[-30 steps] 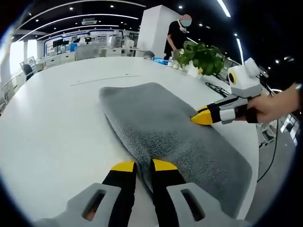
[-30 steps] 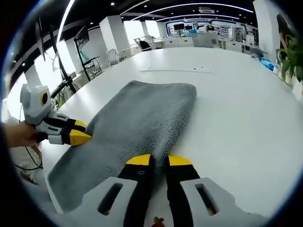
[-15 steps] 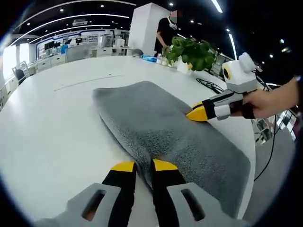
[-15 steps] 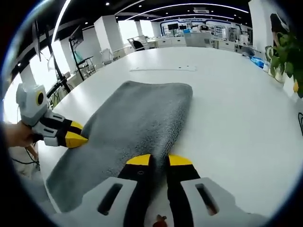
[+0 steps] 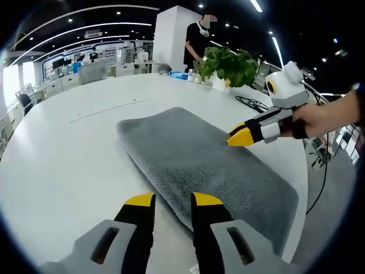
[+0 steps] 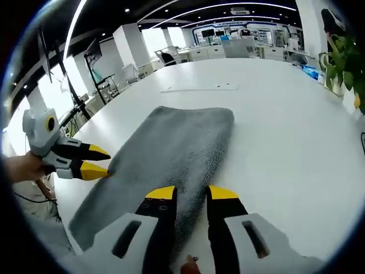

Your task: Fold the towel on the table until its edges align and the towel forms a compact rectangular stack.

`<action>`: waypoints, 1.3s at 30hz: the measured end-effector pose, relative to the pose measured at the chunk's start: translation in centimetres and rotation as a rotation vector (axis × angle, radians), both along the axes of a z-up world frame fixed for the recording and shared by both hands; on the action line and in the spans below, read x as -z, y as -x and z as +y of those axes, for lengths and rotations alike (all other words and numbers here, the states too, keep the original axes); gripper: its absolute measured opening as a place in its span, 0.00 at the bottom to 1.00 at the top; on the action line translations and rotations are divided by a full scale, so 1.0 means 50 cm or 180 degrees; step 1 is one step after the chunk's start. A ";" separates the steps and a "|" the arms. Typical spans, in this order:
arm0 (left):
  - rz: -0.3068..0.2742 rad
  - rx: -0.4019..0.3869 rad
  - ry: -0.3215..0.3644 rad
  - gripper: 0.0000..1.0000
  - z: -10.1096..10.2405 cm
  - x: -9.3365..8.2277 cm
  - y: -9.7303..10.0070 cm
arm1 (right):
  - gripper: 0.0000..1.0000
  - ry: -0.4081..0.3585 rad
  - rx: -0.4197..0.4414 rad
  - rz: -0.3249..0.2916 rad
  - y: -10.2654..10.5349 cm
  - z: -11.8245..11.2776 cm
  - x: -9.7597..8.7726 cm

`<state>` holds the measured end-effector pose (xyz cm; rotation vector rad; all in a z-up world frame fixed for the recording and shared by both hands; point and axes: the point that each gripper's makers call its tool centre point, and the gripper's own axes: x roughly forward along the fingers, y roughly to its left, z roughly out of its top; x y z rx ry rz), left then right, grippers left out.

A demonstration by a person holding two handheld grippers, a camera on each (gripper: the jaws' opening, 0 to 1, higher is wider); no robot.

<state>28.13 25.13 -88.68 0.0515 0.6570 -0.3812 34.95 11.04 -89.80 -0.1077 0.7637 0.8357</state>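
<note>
The left tongs [image 5: 173, 201] stand with their yellow-tipped jaws parted a little and nothing between them, poised at the near long edge of the grey towel [image 5: 205, 162]; seen from the right gripper view, the same tongs [image 6: 104, 161] show a clear gap between the tips, just beside the towel's left edge. The right tongs [image 6: 193, 194] are likewise slightly apart and empty, their tips over the near edge of the towel [image 6: 165, 154]. In the left gripper view the right tongs [image 5: 235, 136] come in from the right, held by a person's hand [image 5: 319, 117], with their tips at the towel's far long edge; from here I cannot tell how far they are parted. The towel lies flat on the white desk [image 5: 63, 154], folded into a long, thick rectangle with a rounded fold along one side. At the desk's far end stand a potted plant [image 5: 231, 64] and a person [image 5: 197, 40] in dark clothes.
</note>
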 end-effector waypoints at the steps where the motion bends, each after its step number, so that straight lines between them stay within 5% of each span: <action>1: -0.0021 0.0054 -0.0010 0.29 -0.007 -0.007 0.004 | 0.22 0.0009 -0.0018 -0.0015 0.002 -0.002 -0.002; 15: 0.0023 0.0615 -0.0044 0.38 -0.096 -0.007 0.086 | 0.23 0.0001 -0.0524 -0.0143 0.080 -0.006 -0.033; 23: 0.0199 0.0927 -0.0237 0.38 -0.136 0.011 0.148 | 0.23 0.0049 -0.0842 -0.0164 0.148 -0.006 -0.029; 31: 0.0239 0.1108 -0.0067 0.36 -0.184 0.010 0.191 | 0.22 0.0072 -0.0980 -0.0133 0.196 -0.016 -0.021; 39: 0.0318 0.1316 -0.0172 0.31 -0.216 0.023 0.225 | 0.21 0.0106 -0.1248 -0.0121 0.251 -0.013 -0.016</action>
